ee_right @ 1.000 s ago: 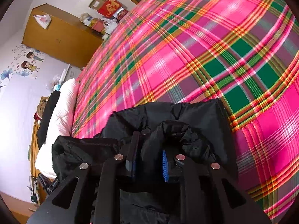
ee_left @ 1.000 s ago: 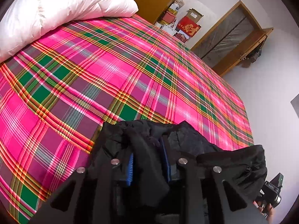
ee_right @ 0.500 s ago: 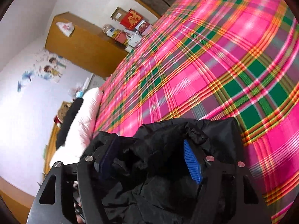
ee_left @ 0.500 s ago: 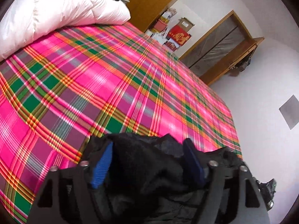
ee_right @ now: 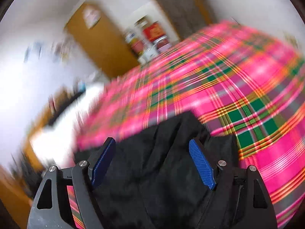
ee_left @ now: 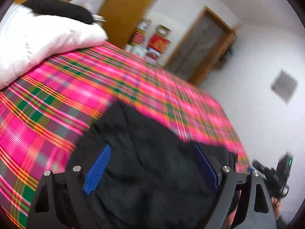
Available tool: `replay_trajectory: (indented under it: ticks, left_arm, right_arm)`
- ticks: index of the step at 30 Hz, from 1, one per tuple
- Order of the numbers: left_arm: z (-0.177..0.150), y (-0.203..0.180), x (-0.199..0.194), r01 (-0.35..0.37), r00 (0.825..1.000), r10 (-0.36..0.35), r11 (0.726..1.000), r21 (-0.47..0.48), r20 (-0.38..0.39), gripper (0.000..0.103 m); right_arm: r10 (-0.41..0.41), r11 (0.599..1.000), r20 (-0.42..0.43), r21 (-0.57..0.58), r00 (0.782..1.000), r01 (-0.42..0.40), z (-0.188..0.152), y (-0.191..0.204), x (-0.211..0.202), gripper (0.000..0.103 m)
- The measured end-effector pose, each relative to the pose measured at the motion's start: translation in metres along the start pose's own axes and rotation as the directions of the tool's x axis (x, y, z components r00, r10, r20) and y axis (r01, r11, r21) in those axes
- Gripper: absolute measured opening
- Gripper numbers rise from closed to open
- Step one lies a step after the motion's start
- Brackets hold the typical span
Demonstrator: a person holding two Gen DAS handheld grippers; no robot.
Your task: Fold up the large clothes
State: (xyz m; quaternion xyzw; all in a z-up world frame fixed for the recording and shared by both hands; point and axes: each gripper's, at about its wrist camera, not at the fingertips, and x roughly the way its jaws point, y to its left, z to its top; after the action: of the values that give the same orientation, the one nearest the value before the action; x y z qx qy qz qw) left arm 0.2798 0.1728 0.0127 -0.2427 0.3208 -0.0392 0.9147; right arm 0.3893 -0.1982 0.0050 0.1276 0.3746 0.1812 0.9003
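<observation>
So left tongs [ee_left: 152,164]: spread wide and opening, pads off the cloth | right tongs [ee_right: 152,158]: same, opening, gripping nothing | black garment [ee_left: 152,143]: bunched on the plaid bed [ee_left: 57,99], bottom centre of both frames | white duvet [ee_left: 47,42]: upper left, blurry

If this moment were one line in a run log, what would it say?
step: release | left tongs: opening, nothing pinched | right tongs: opening, nothing pinched | black garment: lying on plaid bed cover
</observation>
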Motion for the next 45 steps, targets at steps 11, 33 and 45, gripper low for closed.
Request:
replay_trajectory:
  ticks: [11, 33, 45]
  left_arm:
    - [-0.030, -0.009, 0.082, -0.190, 0.973, 0.208, 0.967, 0.170, -0.098, 0.089]
    - [0.000, 0.014, 0.072, -0.269, 0.962, 0.274, 0.951, 0.152, -0.015, 0.089]
    - [0.028, 0.048, 0.174, -0.310, 0.934, 0.337, 0.928, 0.206, -0.116, 0.092]
  right_arm:
    - [-0.233, 0.957, -0.099, -0.199, 0.967, 0.210, -0.029, 0.016, 0.096, 0.079]
    - [-0.238, 0.969, -0.040, -0.079, 0.970, 0.234, -0.004, -0.007, 0.085, 0.081]
    - [-0.332, 0.943, -0.170, -0.044, 0.928, 0.329, 0.003, -0.071, 0.147, 0.081]
